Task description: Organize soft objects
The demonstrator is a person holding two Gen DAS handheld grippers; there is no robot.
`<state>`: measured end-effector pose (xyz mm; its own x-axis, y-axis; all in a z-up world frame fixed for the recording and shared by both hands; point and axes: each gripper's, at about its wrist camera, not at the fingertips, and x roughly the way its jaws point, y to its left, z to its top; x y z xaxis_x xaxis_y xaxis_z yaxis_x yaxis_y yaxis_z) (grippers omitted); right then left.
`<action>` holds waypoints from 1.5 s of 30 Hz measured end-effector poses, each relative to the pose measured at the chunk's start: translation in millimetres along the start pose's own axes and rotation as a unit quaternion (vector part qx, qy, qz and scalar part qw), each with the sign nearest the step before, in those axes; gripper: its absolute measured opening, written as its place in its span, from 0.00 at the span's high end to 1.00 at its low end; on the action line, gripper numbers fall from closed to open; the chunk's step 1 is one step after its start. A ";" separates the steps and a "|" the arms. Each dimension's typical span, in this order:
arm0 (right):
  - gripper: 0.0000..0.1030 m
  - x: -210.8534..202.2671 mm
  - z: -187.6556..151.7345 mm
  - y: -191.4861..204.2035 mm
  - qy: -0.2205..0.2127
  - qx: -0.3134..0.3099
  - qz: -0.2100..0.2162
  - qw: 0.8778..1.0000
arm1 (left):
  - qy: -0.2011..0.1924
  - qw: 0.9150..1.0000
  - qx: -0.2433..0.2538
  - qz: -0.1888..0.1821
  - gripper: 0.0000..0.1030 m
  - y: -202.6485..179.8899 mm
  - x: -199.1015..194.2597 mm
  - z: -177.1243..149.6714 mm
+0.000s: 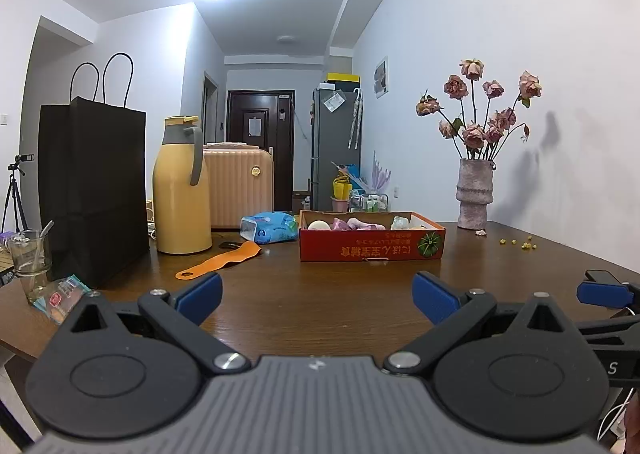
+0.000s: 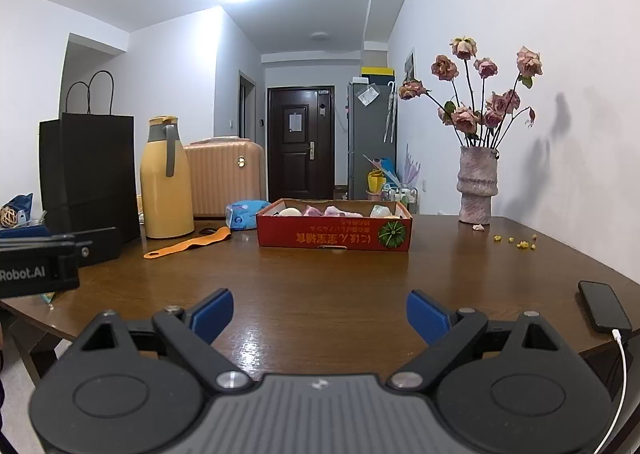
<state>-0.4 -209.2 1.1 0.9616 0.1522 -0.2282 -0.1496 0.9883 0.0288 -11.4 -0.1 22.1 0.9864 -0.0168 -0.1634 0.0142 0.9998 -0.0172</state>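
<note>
Soft objects (image 1: 356, 223) inside red box (image 1: 372, 248) | left tool (image 1: 318, 296) spread | right tool (image 2: 320, 314) spread

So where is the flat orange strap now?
In both views the flat orange strap lies on the brown wooden table, left of centre, between the yellow thermos jug and the red cardboard box.

On the worktop (image 2: 320, 278) the shallow box (image 2: 334, 232) sits mid-far, soft objects (image 2: 336, 211) inside it. Left of it lies a packet (image 2: 244, 214), a strap (image 2: 188, 243) in front of that, then the flask (image 2: 166, 178) and, further left, the paper bag (image 2: 88, 170). Right of the box stands the vase (image 2: 478, 186) by the wall, crumbs (image 2: 516, 241) before it. A phone (image 2: 604, 310) lies at the near right edge. A suitcase (image 2: 228, 174) stands behind the flask.
</note>
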 end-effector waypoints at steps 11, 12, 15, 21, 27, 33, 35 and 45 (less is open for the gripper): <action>0.09 -1.0 0.4 -1.3 -0.004 0.005 -0.003 1.000 | -0.001 1.000 0.001 0.000 0.00 0.3 -0.4 0.9; 0.07 -1.0 0.8 -1.8 -0.005 0.006 -0.003 1.000 | -0.001 1.000 0.001 0.000 0.00 0.2 -0.2 0.7; 0.02 -1.0 0.7 -2.0 -0.005 0.006 -0.005 1.000 | -0.001 1.000 0.001 -0.001 0.00 0.2 -0.3 0.6; 0.02 -0.9 0.3 -2.2 -0.004 0.007 -0.004 1.000 | -0.001 1.000 0.001 -0.001 0.00 0.2 -0.7 0.2; 0.02 -0.9 -0.1 -1.9 -0.003 0.007 -0.003 1.000 | -0.001 1.000 0.002 -0.002 0.00 0.6 -0.4 0.2; 0.02 -0.3 -0.2 -2.1 -0.002 0.007 -0.001 1.000 | -0.002 1.000 0.002 -0.002 0.00 0.8 -0.4 0.0; 0.02 0.3 -0.1 -2.1 -0.002 0.007 -0.001 1.000 | -0.001 1.000 0.002 -0.002 0.00 0.9 -0.3 0.0; 0.00 -0.5 -1.4 -2.7 -0.010 0.009 -0.005 1.000 | -0.001 1.000 0.002 -0.003 0.00 0.9 -0.4 -0.3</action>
<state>-0.8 -211.9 -0.3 0.9675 0.1420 -0.2091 -0.1359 0.9898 0.0434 -11.8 0.8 21.9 0.9867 -0.0222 -0.1608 0.0203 0.9997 -0.0136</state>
